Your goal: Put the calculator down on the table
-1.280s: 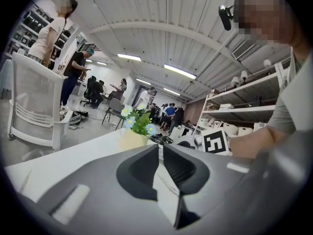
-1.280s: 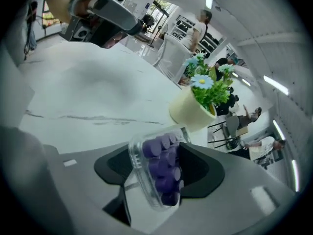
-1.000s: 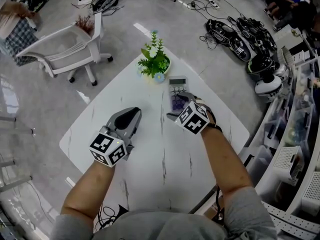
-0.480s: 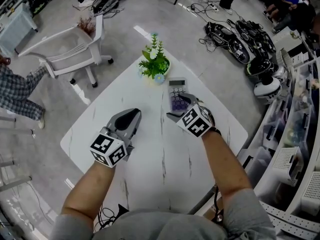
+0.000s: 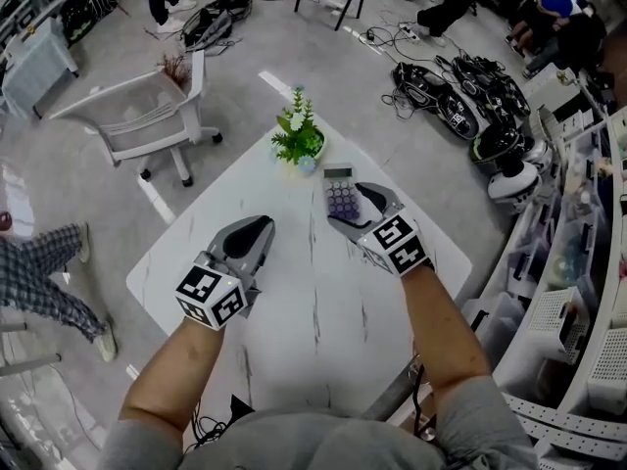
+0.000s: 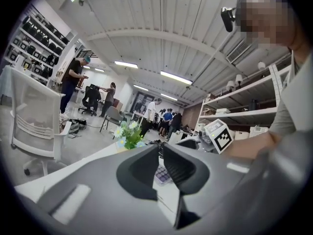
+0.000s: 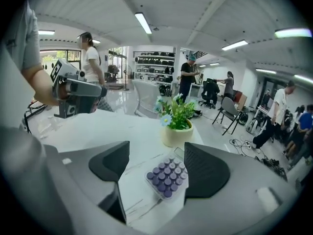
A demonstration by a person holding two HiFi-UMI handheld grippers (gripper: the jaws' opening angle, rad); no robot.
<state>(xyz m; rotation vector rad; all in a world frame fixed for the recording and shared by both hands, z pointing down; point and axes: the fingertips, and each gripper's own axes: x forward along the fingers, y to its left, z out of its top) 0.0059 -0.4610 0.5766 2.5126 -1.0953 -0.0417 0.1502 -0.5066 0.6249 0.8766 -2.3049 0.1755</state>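
The calculator [image 5: 340, 194], grey with purple keys, lies flat on the white marble table [image 5: 294, 311], just in front of the potted plant [image 5: 299, 137]. My right gripper [image 5: 359, 210] is open, its jaws spread on either side of the calculator's near end without closing on it. In the right gripper view the calculator [image 7: 167, 179] rests on the tabletop between the jaws of the right gripper [image 7: 157, 169]. My left gripper [image 5: 255, 229] hovers over the table's left middle, shut and empty. In the left gripper view, part of the calculator [image 6: 161, 175] shows beyond the left gripper [image 6: 160, 163].
A white office chair [image 5: 137, 116] stands on the floor left of the table. Cables and gear [image 5: 456, 81] lie on the floor at the far right, with white shelving [image 5: 578, 282] along the right side. A person's legs [image 5: 39, 272] pass at the left.
My right gripper's jaws have spread and drawn back a little from the calculator, which now lies on the table. The left gripper has stayed put. A person has walked along the left.
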